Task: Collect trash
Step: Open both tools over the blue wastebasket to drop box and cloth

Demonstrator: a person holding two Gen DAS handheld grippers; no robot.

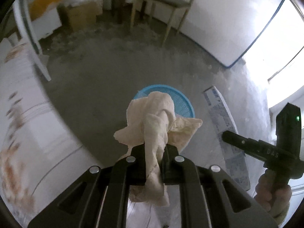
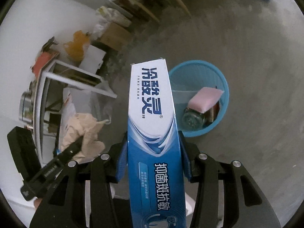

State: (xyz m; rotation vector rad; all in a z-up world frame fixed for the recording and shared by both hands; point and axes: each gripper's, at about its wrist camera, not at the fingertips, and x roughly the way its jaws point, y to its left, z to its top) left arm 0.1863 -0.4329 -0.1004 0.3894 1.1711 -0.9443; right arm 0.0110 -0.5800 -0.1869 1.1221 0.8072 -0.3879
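Observation:
A crumpled beige paper towel [image 1: 152, 114] is pinched in my left gripper [image 1: 153, 148], which is shut on it above the grey floor, just short of the blue trash basket [image 1: 183, 102]. My right gripper [image 2: 153, 138] is shut on a long blue-and-white toothpaste box [image 2: 152, 98], its blue pads pressing both sides. The box points toward the floor beside the basket [image 2: 218, 76], which holds a pink sponge [image 2: 205, 99] and a glass jar [image 2: 191, 118]. Each gripper shows in the other's view: the right one [image 1: 228, 135] with its box [image 1: 224, 121], the left one [image 2: 79, 140] with the towel [image 2: 85, 129].
A white table [image 1: 22, 98] with a printed cloth stands at the left. A wooden chair [image 1: 167, 1], a cardboard box [image 1: 81, 15] and an orange item [image 1: 45, 0] line the far wall. A white panel [image 1: 228, 28] leans at the right. A person's hand [image 1: 273, 195] grips the right handle.

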